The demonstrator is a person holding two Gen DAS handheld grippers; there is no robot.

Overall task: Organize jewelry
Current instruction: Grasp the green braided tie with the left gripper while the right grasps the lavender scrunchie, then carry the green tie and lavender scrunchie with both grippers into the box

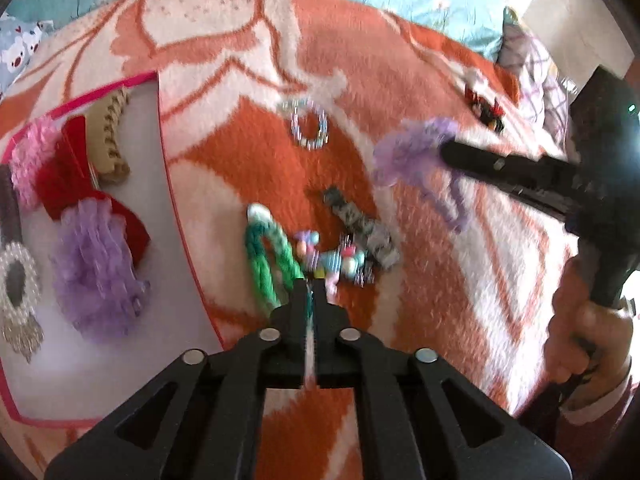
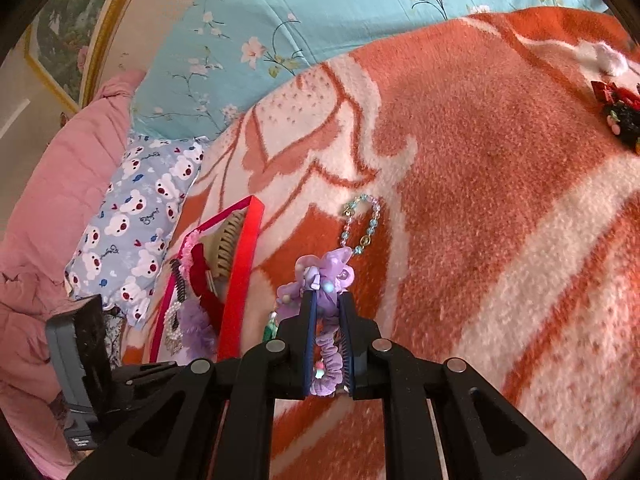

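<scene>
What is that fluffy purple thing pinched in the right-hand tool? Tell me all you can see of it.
It is a purple scrunchie of soft, gathered fabric, with frilly lilac petals and small pale beads at its front end. The right gripper is shut on it, its two black fingers pressing on both sides. In the left wrist view it hangs lifted above the orange and white blanket, a strand dangling down. Nothing else seems to touch it.

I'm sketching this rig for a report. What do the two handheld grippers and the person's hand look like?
Both the left gripper and the right gripper are matte black plastic, with triangular cut-outs in their arms and round silver discs at the joints. The right gripper's fingers carry blue ribbed pads. The bare right hand emerges from a dark red sleeve with a pale cuff.
</scene>
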